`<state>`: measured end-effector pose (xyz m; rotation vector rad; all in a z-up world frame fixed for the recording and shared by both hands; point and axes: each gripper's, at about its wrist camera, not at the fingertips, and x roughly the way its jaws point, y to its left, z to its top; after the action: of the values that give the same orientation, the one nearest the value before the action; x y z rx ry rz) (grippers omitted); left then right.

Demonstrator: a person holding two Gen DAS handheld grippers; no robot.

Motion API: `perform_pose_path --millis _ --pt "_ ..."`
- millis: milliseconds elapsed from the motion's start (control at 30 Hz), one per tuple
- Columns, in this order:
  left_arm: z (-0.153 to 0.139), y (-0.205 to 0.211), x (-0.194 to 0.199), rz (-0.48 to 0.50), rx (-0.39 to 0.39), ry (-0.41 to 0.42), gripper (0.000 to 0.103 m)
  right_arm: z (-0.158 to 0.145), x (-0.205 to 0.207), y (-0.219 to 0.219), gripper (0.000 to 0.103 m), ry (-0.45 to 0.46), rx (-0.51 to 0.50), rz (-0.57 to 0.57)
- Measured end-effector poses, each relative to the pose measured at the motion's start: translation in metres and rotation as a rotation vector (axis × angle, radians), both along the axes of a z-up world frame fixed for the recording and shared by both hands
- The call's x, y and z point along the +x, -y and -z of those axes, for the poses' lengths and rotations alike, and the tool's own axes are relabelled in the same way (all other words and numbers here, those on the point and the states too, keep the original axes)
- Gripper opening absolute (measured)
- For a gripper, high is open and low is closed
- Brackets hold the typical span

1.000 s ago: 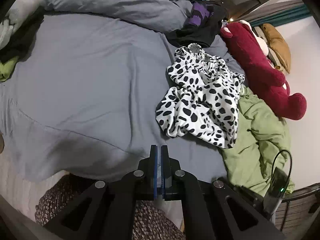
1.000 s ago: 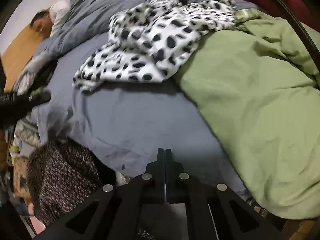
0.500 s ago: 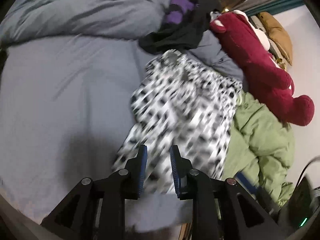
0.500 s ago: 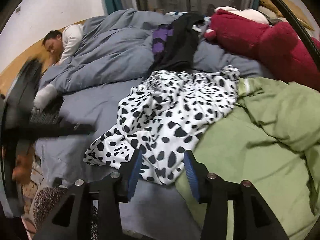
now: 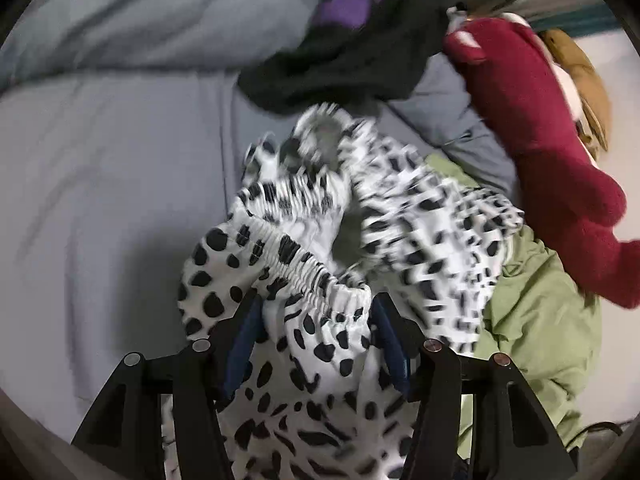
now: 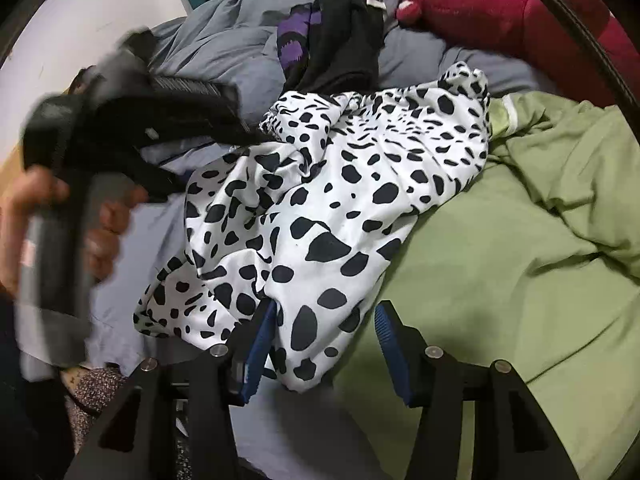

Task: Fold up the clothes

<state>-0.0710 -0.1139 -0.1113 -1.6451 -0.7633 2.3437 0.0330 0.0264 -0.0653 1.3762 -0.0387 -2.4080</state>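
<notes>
Jaws: left gripper [image 5: 316, 320] and right gripper [image 6: 324, 328] have just been opening, both apart, spotted garment [image 6: 340, 200] between them.
Green blanket [image 6: 520, 260]: beside garment.

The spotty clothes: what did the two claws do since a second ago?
Both claws were shut and away from the white black-spotted cloth garment. Both have moved in on it, and their jaws have just been opening. The left claw now straddles its gathered elastic waistband; the right claw straddles a lower edge. Neither pinches yet. The garment, green blanket and red plush toy stayed put.
</notes>
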Motion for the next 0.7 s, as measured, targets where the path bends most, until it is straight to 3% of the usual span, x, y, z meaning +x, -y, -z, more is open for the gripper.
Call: perform_pose_path --millis 33,100,167,433,533,600,700 --pt "0.007 0.003 0.002 -0.016 0.026 0.005 0.048 0.001 0.0 0.001 0.056 -0.004 0.009 -0.004" --pt "0.015 0.013 0.007 -0.045 0.055 -0.004 0.025 0.002 0.001 0.005 0.058 -0.007 0.036 -0.011" --pt "0.015 0.027 0.014 -0.085 0.081 -0.027 0.012 0.003 0.002 0.008 0.058 -0.01 0.065 -0.019" --pt "-0.018 0.115 0.05 -0.242 -0.022 -0.152 0.008 -0.01 0.017 0.027 0.06 -0.024 0.111 -0.044" --pt "-0.017 0.165 0.07 -0.331 -0.008 -0.147 0.008 -0.018 0.026 0.041 0.06 -0.041 0.11 -0.071" --pt "-0.014 0.194 0.085 -0.378 0.053 -0.144 0.008 -0.022 0.031 0.054 0.06 -0.046 0.115 -0.093" --pt "-0.016 0.22 0.103 -0.447 0.058 -0.156 0.007 -0.026 0.042 0.075 0.06 -0.044 0.13 -0.129"
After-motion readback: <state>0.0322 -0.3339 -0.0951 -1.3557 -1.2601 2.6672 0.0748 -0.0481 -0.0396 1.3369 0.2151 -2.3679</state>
